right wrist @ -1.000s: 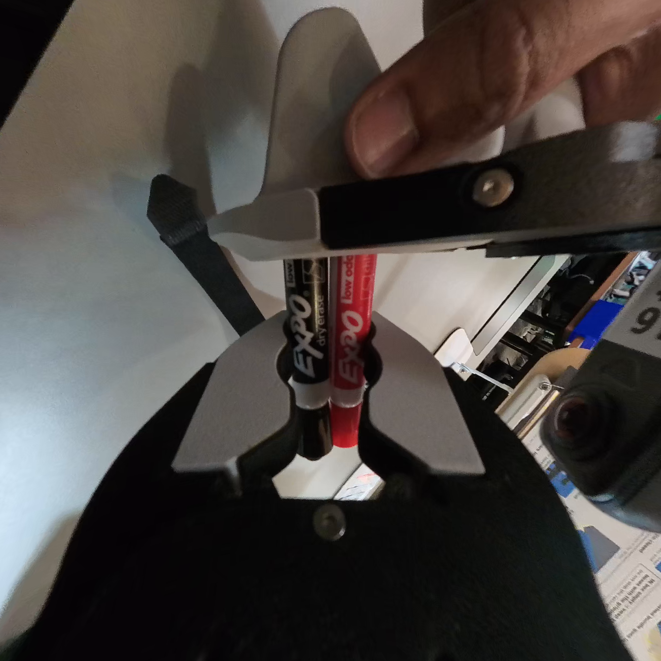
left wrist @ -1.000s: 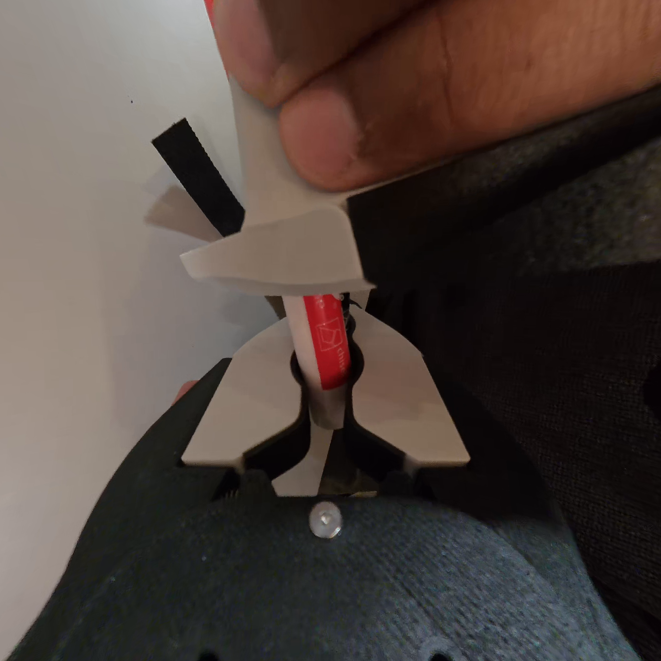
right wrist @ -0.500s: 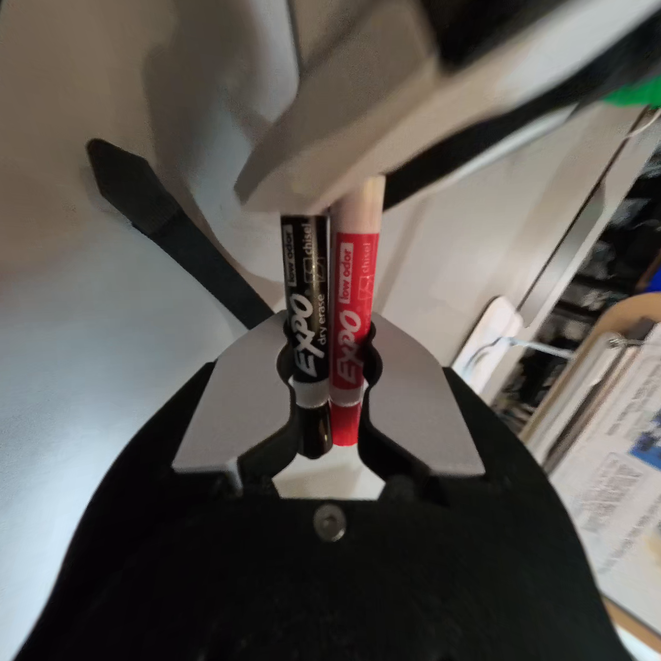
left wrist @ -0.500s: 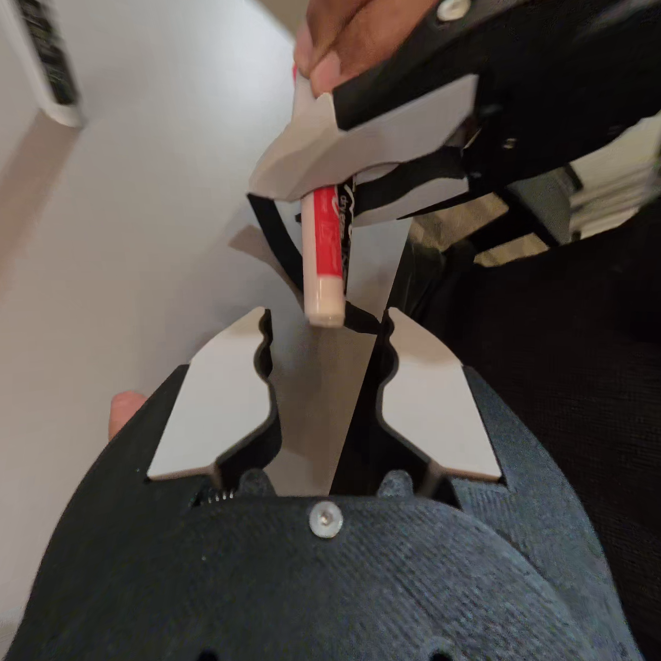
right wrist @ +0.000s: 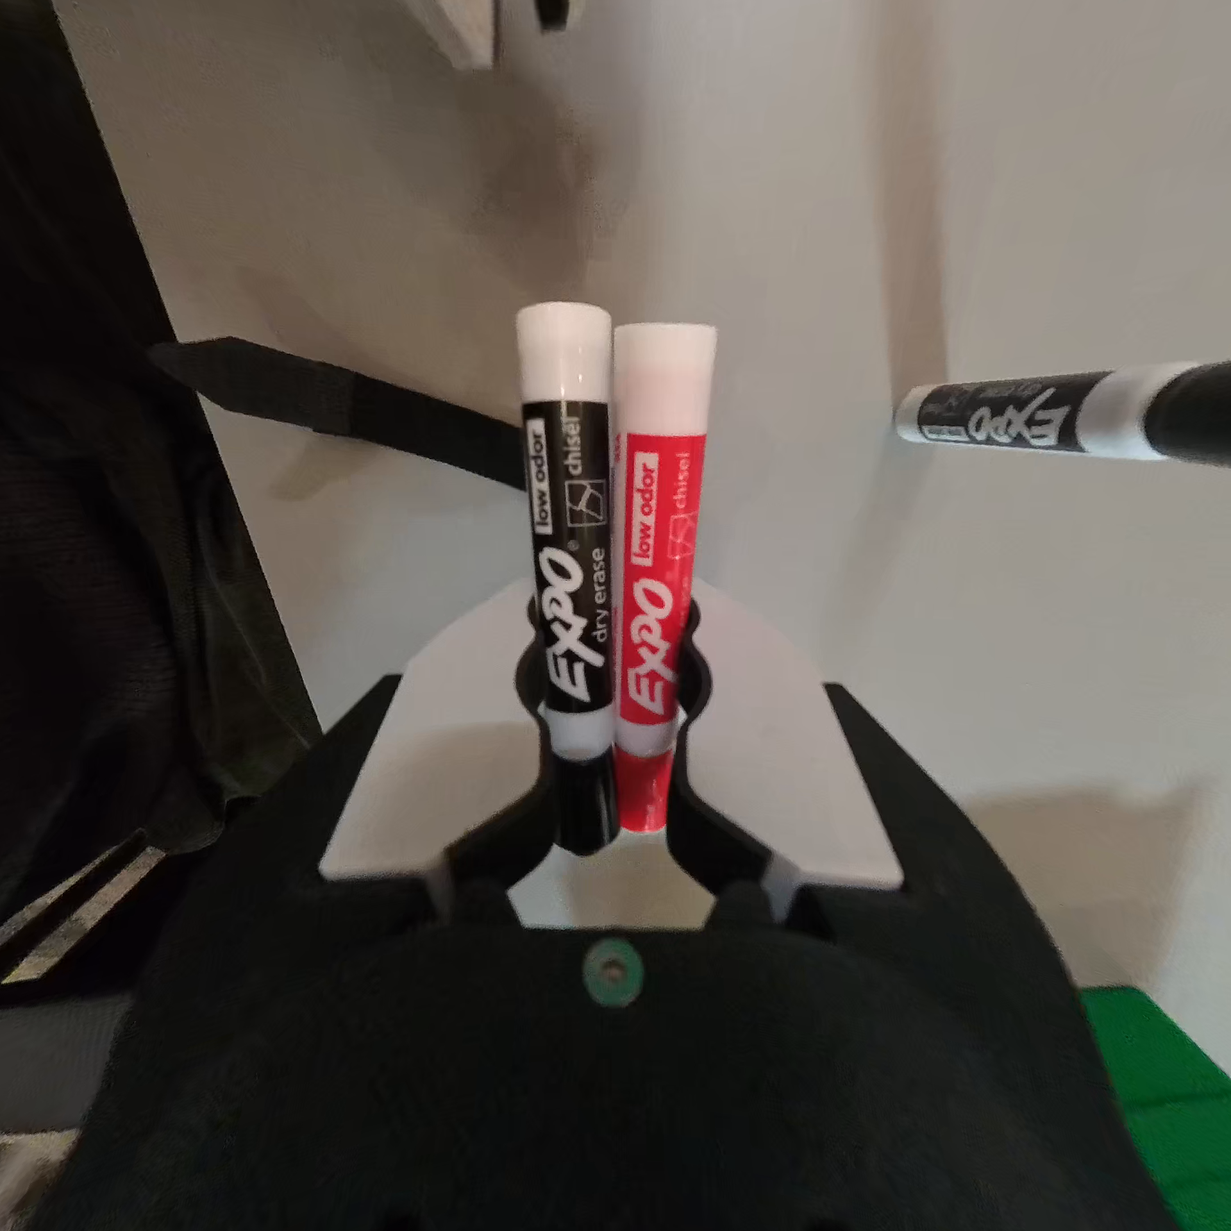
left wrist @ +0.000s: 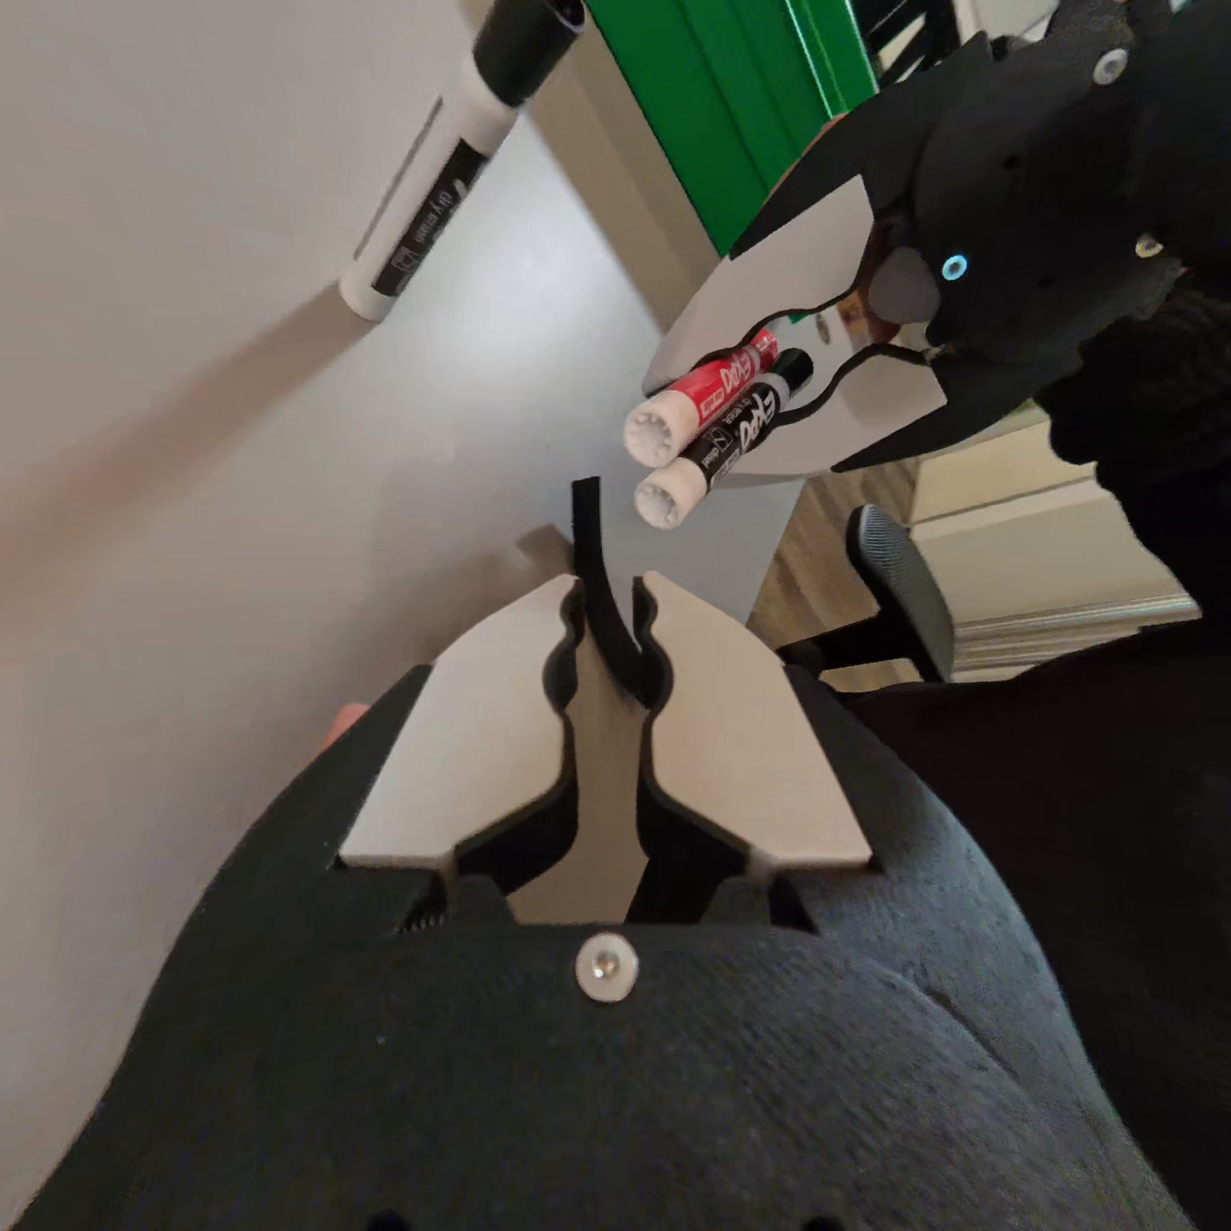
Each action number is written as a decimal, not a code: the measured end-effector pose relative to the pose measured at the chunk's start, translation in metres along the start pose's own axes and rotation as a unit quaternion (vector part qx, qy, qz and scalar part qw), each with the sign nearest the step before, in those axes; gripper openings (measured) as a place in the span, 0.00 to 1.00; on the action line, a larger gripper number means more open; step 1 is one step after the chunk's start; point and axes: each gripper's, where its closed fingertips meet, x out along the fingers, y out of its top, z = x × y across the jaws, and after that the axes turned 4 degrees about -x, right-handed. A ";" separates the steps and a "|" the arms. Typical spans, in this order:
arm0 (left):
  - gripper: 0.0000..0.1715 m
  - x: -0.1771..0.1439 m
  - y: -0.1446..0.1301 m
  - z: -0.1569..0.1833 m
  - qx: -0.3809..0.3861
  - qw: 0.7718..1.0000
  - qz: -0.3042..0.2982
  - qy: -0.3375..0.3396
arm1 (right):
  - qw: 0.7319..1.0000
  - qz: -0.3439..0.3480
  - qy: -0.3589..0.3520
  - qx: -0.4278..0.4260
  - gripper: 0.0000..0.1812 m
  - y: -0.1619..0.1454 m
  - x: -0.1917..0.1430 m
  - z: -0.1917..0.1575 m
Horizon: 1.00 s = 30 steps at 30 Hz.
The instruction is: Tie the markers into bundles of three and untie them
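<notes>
My right gripper (right wrist: 613, 599) is shut on two markers held side by side, a black one (right wrist: 573, 533) and a red one (right wrist: 656, 553), their white ends pointing away from me. In the left wrist view it (left wrist: 706, 426) hangs at the upper right over the white table (left wrist: 200, 466). My left gripper (left wrist: 606, 586) is empty, its jaws a narrow gap apart. A black strap (left wrist: 593, 566) shows through that gap; I cannot tell whether it touches. The strap (right wrist: 300, 400) runs left from behind the markers. A third marker, black (left wrist: 433, 186), lies on the table, apart (right wrist: 1066, 419).
A green panel (left wrist: 733, 100) stands past the table's far edge and also shows in the right wrist view (right wrist: 1166, 1066). A black office chair (left wrist: 899, 586) and pale stacked boxes (left wrist: 1032, 566) are off the table's right edge. Dark clothing (right wrist: 100, 533) fills the left. Tip to tip, the grippers are about 10 centimetres apart. Between my right fingertips and the black strap (left wrist: 593, 566) there is roughly 6 centimetres.
My left gripper let go of the markers' ends, drew back, then narrowed its jaws. My right gripper kept both markers and swung away. The third marker came into view.
</notes>
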 end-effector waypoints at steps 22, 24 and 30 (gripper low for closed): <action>0.20 -0.011 0.029 -0.024 0.031 0.990 0.116 0.079 | 0.999 -0.038 -0.003 -0.008 0.20 -0.008 -0.021 0.016; 0.20 -0.013 0.030 -0.026 0.033 0.989 0.119 0.086 | 1.000 -0.006 0.008 0.002 0.20 0.000 -0.028 0.014; 0.20 -0.016 0.030 -0.030 0.027 0.987 0.127 0.093 | 1.000 -0.007 0.020 -0.004 0.20 0.000 -0.026 0.008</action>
